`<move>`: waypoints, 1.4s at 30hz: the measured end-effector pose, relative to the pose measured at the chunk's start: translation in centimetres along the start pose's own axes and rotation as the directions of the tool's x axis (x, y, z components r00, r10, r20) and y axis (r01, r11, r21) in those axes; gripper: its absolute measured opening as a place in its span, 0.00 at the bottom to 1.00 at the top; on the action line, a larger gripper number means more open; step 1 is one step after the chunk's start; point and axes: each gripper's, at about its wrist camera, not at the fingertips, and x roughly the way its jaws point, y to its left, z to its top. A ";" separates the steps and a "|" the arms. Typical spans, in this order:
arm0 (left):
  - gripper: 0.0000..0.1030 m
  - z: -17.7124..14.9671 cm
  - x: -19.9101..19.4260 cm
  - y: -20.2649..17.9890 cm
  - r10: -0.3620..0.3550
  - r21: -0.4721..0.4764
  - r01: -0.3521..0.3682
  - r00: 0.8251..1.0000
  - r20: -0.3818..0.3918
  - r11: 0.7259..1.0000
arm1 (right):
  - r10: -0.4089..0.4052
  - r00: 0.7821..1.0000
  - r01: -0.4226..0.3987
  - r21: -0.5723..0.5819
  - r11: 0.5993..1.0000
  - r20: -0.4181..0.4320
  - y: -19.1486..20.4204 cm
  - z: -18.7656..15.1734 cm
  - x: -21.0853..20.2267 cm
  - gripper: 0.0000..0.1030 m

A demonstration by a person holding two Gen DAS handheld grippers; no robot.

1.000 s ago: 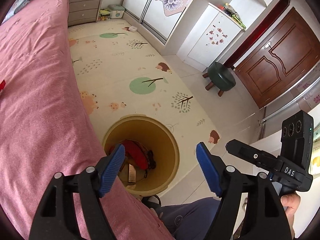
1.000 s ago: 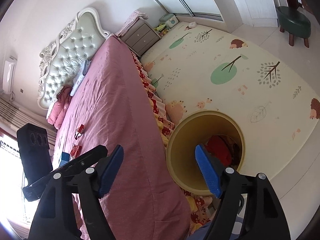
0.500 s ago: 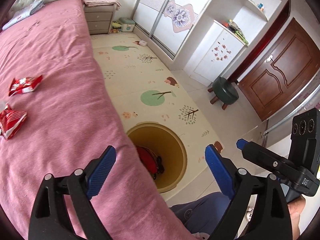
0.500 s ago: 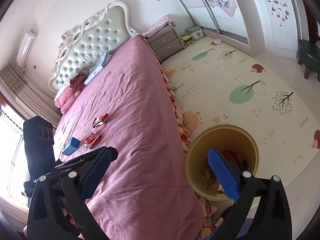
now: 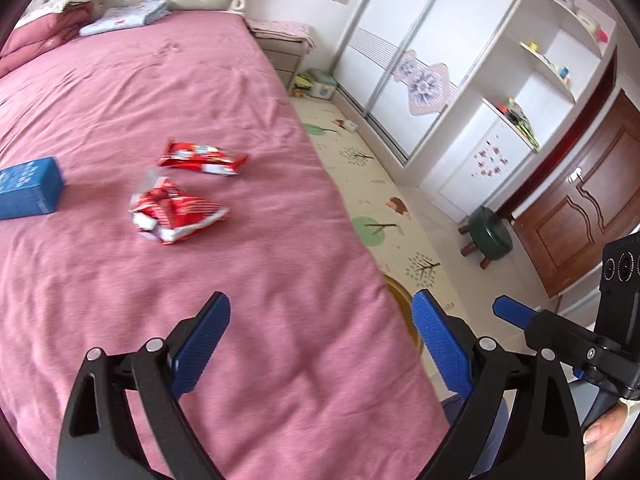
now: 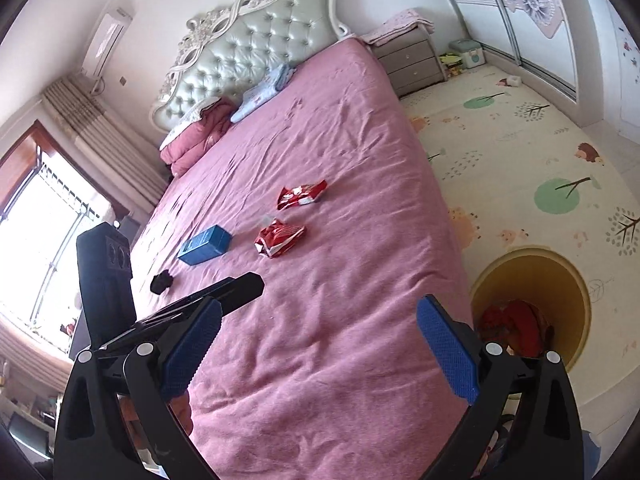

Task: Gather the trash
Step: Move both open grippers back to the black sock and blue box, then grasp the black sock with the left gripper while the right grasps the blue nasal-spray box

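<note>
- Left gripper [image 5: 322, 344] stood released above the near part of the pink bedspread [image 5: 120, 280]; nothing lay between its blue pads, and the jaws had just been opening.
- Right gripper [image 6: 320, 350] was likewise spread wide and empty, its jaws having just been opening, with the yellow bin [image 6: 532, 308] on the floor beside the bed to its right.
- Trash remaining on the bedspread: a crumpled red wrapper [image 5: 176, 216], a flatter red wrapper [image 5: 202, 159] just beyond it, and a blue box [image 5: 28, 192] to the left. A small black object [image 6: 162, 282] lay nearer the window; its nature could not be determined.
- The bin already held red material; contents otherwise unclear.
- Handling assessment: both wrappers appeared to be thin, light, crinkly film, likely slippery and easily flattened. The crumpled one would best be pinched across its raised folds; the flat one at an end seam.
- The box appeared stiff and light; a grip across its narrow sides is judged suitable.
</note>
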 end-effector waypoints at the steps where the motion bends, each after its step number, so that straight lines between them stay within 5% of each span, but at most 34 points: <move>1: 0.90 -0.1 -0.6 1.0 0.009 -0.013 -0.009 1.000 0.008 1.000 | 0.003 1.000 -0.003 -0.011 1.000 -0.012 0.9 0.1 0.5 0.92; 13: 0.92 -1.0 -8.6 14.7 0.204 -0.178 -0.186 0.975 0.088 0.966 | 0.046 0.990 -0.053 -0.054 0.997 -0.135 10.4 -0.1 9.2 0.92; 19: 0.94 -0.7 -11.2 20.3 0.298 -0.215 -0.273 0.950 0.090 0.938 | 0.005 0.992 -0.034 -0.226 0.974 -0.127 16.3 0.3 13.3 0.91; 30: 0.94 0.8 -12.4 28.4 0.385 -0.219 -0.363 0.920 0.066 0.906 | -0.028 0.981 -0.098 -0.613 0.784 -0.192 25.2 1.9 22.2 0.91; 42: 0.95 2.9 -12.9 36.6 0.428 -0.181 -0.414 0.903 0.045 0.892 | -0.068 0.935 -0.242 -0.764 0.598 -0.349 30.3 3.9 33.5 0.91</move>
